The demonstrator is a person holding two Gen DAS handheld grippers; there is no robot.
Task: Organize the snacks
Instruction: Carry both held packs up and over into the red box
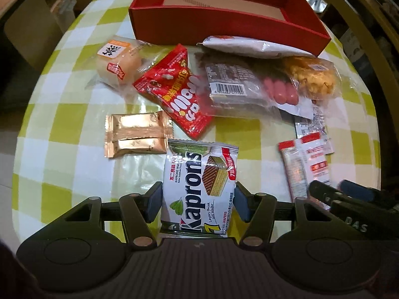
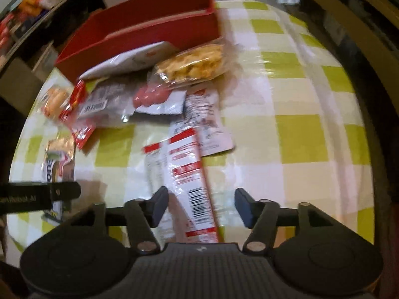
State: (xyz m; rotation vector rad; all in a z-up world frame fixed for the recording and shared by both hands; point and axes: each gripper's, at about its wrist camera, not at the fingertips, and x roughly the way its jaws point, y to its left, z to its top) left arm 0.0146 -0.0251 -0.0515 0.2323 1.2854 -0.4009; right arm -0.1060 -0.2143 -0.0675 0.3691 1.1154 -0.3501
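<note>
The left tool (image 1: 198,203) is gripping a white wafer packet (image 1: 199,186) printed with dark lettering, green leaves and a layered wafer picture; both pads are pressing its sides near the front edge of the checked surface (image 1: 62,154). The right tool (image 2: 200,205) is standing partly open over a white-and-red stick packet (image 2: 189,174), its pads clear of the wrapper. Other wrapped snacks are lying before the empty red box (image 1: 232,27).
</note>
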